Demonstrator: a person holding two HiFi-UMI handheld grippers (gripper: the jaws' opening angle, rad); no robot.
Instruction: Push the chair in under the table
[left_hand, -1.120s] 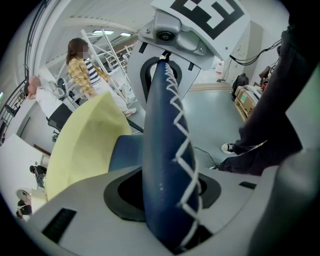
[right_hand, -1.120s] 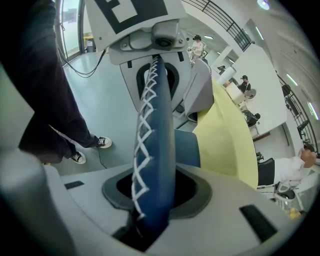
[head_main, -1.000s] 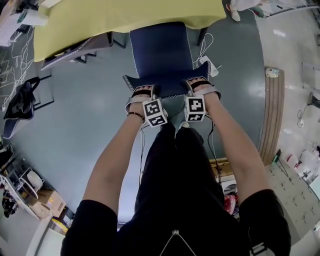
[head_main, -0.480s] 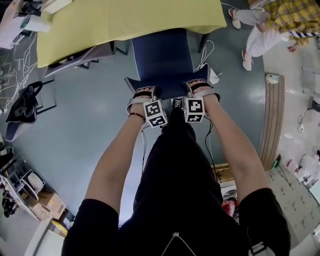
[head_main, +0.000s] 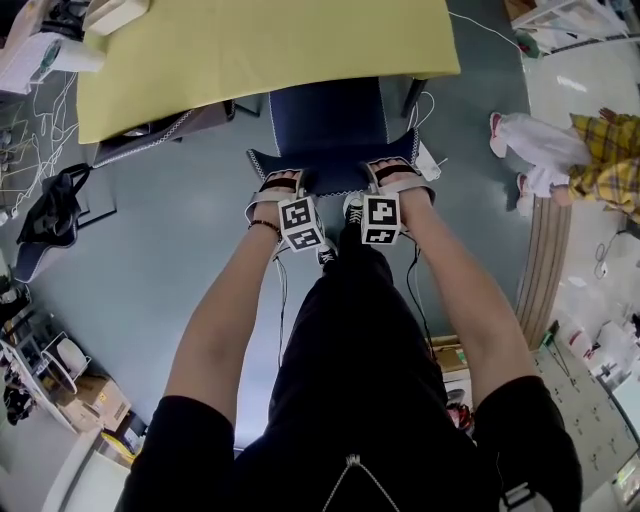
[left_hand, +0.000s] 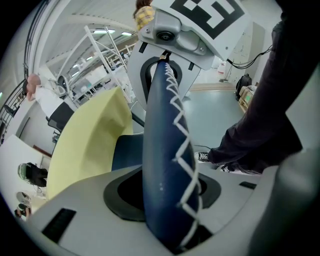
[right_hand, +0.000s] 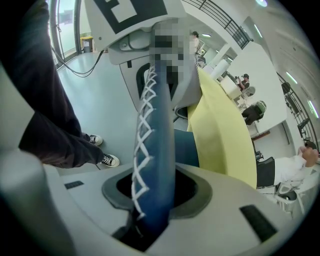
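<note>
A navy chair (head_main: 328, 118) with white zigzag stitching stands at the near edge of the yellow table (head_main: 260, 50), its seat partly under the tabletop. My left gripper (head_main: 284, 184) is shut on the left part of the backrest's top edge (head_main: 330, 176), and my right gripper (head_main: 392, 173) is shut on the right part. In the left gripper view the stitched backrest (left_hand: 162, 150) runs between the jaws of the left gripper (left_hand: 167, 205), the table (left_hand: 87, 145) beyond it. The right gripper view shows the backrest (right_hand: 155, 145) clamped in the right gripper (right_hand: 152, 200), with the table (right_hand: 220, 135) behind.
A second chair (head_main: 150, 125) is tucked under the table at left. A black bag (head_main: 45, 215) lies on the floor at left. White cables (head_main: 428, 150) trail beside the chair. A person in plaid (head_main: 575, 165) stands at right by a wooden strip (head_main: 545, 250). Boxes (head_main: 95, 400) sit bottom left.
The chair has slid further under the table, with both grippers and the person's feet following it forward. The bystander at right has walked down the right side of the view.
</note>
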